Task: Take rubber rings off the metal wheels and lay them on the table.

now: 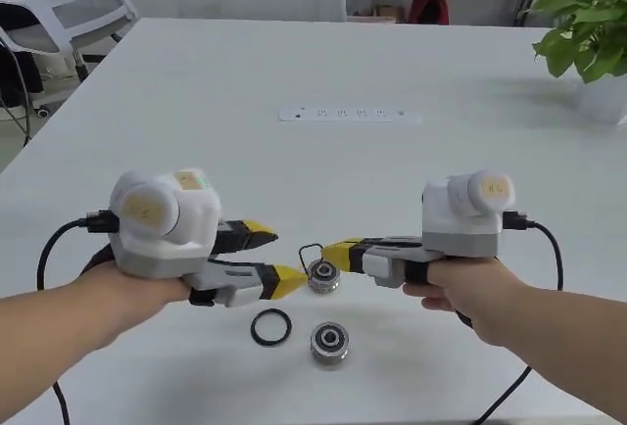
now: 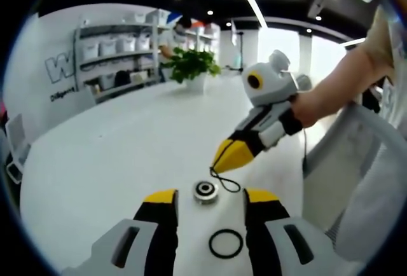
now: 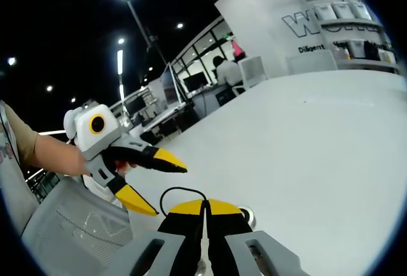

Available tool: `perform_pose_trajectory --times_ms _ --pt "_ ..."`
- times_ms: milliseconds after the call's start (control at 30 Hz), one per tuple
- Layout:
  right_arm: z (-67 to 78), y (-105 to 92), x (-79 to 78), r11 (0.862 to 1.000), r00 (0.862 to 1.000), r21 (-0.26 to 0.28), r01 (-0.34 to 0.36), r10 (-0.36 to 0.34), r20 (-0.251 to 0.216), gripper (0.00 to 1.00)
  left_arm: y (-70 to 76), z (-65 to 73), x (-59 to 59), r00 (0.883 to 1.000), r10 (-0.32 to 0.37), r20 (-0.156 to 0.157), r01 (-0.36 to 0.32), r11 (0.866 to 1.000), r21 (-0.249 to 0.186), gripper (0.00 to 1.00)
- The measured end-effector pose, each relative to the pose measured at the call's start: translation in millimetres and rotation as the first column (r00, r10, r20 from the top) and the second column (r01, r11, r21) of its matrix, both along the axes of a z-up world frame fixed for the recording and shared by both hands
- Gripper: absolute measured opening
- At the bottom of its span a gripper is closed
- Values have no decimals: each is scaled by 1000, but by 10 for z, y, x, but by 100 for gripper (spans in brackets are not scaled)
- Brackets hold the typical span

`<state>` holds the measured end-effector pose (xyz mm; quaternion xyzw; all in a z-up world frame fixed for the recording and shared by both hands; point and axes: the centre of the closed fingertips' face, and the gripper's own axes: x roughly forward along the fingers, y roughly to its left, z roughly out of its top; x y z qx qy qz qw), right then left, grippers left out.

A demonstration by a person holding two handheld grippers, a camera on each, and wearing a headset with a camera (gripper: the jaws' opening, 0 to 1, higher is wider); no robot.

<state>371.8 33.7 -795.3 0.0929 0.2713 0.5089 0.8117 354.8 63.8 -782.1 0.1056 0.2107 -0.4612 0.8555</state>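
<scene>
My right gripper [image 1: 333, 254] [image 3: 205, 205] is shut on a thin black rubber ring [image 1: 307, 249] [image 2: 224, 182] [image 3: 180, 193], which loops out from its yellow tips. Just below the tips a metal wheel [image 1: 323, 276] [image 2: 205, 191] [image 3: 247, 214] stands on the white table [image 1: 294, 72]; whether the ring still touches it I cannot tell. My left gripper [image 1: 279, 259] [image 2: 210, 194] is open, its jaws pointing at that wheel from the left. A loose black ring [image 1: 270, 327] [image 2: 226, 243] lies flat nearer to me, beside a second metal wheel [image 1: 330, 340].
A white power strip [image 1: 350, 114] lies mid-table. A potted plant [image 1: 588, 33] [image 2: 189, 66] stands at the far right edge. Chairs stand beyond the far side. Black cables trail from both grippers toward the near edge.
</scene>
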Motion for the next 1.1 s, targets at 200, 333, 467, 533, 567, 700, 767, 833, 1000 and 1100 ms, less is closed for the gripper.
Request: perform_pose_trajectory --times_ms 200,333,467,533,567,700,767,833,1000,1100 --pt "5 23 -32 1000 1000 -9 -7 7 4 0 72 7 -36 1000 7 -2 -7 1000 -2 43" --pt "-3 43 -63 1000 1000 -16 -15 15 4 0 96 12 -82 1000 13 -5 -13 1000 -9 43" --pt "-6 57 -88 1000 1000 -19 -20 20 3 0 141 -9 -121 1000 12 -7 -12 1000 -5 44" --pt "-12 67 -103 999 1000 -23 -24 24 3 0 161 -12 -142 1000 14 -7 -14 1000 -4 45" --pt "-14 72 -110 999 1000 -24 -25 25 3 0 169 -12 -149 1000 15 -7 -15 1000 -4 45" --pt "-20 101 -139 999 999 -29 -34 34 2 0 204 -13 -179 1000 19 -9 -19 1000 -4 46" --pt "-24 111 -147 999 999 -32 -38 38 1 0 243 -17 -186 1000 22 -10 -22 1000 -4 46" --pt "-32 125 -156 998 999 -36 -43 43 1 0 275 -21 -193 1000 23 -11 -23 1000 -4 47" --pt "-55 165 -181 998 999 -42 -54 54 -4 0 347 -38 -222 1000 26 -17 -26 1000 -2 48" --pt "-77 193 -206 997 998 -51 -64 64 -6 0 376 -49 -234 999 28 -20 -28 1000 -1 49"
